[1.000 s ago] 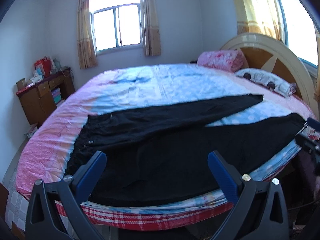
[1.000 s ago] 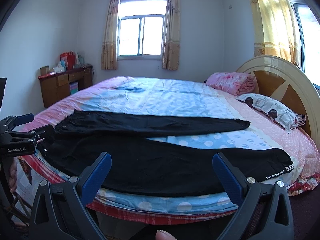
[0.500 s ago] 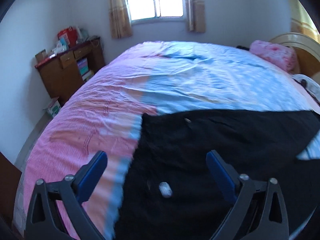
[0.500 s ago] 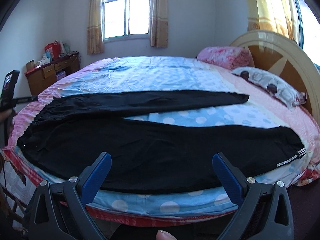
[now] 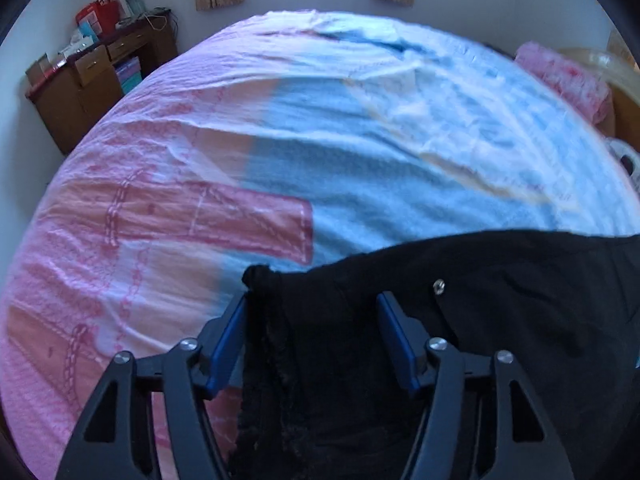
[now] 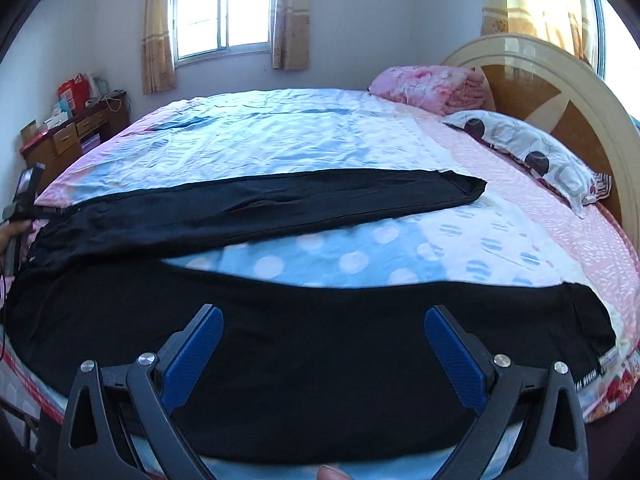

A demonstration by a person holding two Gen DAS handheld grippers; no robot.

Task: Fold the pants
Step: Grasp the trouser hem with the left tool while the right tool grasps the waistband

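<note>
Black pants [image 6: 320, 336] lie spread on the bed, waist at the left, the two legs running right. The far leg [image 6: 304, 196] ends near the pillow; the near leg lies along the bed's front edge. In the left wrist view my left gripper [image 5: 312, 320] is at the waistband corner [image 5: 260, 276], its blue fingers part closed with the black cloth between them, not pressed flat. My right gripper [image 6: 324, 336] is open and empty, just above the near leg's middle. The left gripper also shows at the far left of the right wrist view [image 6: 28, 200].
The bed [image 6: 280, 128] has a pink and blue sheet. A spotted pillow [image 6: 528, 152] and a pink blanket [image 6: 432, 84] lie by the round headboard [image 6: 560, 92] at the right. A wooden desk [image 5: 92, 76] stands at the far left by the wall.
My left gripper has swung left and down to the waistband corner and its jaws have narrowed around the cloth. My right gripper has moved closer over the near leg, still open.
</note>
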